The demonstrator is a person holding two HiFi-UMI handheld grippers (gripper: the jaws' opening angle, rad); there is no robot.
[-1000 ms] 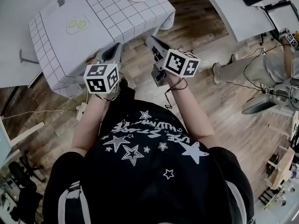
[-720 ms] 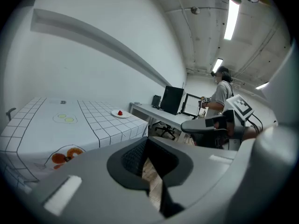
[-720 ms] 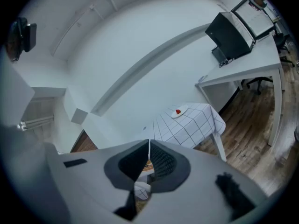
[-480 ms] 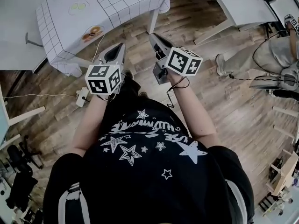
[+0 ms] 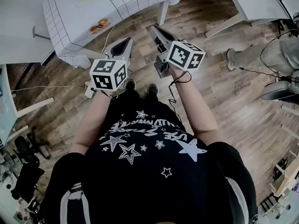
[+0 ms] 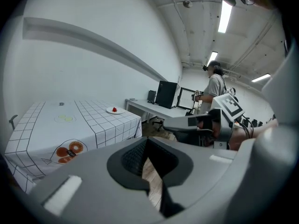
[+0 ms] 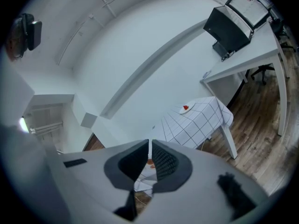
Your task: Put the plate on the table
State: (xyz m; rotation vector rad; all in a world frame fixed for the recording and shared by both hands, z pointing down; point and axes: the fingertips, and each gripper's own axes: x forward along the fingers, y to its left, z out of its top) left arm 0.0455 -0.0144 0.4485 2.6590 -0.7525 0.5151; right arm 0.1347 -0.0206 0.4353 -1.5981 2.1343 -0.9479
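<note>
Since one second back: the gridded table [image 5: 70, 10] has slid up and left in the head view. The plate that sat at its far corner has gone off the top edge. Your shoes [image 5: 131, 84] now show on the wood floor [image 5: 224, 92]. Judgement: you have drawn back from the table.

Table: cloth-covered and well apart from both grippers. An orange ring print [image 5: 100, 25] is on the near end.

Left gripper [image 5: 125, 43]: held out in front of you, jaws pressed together, nothing between them. Only floor shows through the notch below the pads.

Right gripper [image 5: 154, 30]: just beside the left, jaws together bar a thin slit, also empty.

Plate [image 6: 114, 110]: lies flat on the table, near its far corner, and is seen in both gripper views. A small red piece [image 6: 114, 109] sits on it; I cannot tell what it is.

Judgement: the plate is already on the table and neither gripper carries anything, so no placing step is in hand.

If you must handle the plate again:
- Walk in square to that corner.
- Spread the jaws before you arrive.
- Take the rim from the side.
- Keep the plate level so the red piece does not roll.
- Set it further in from the edge.
</note>
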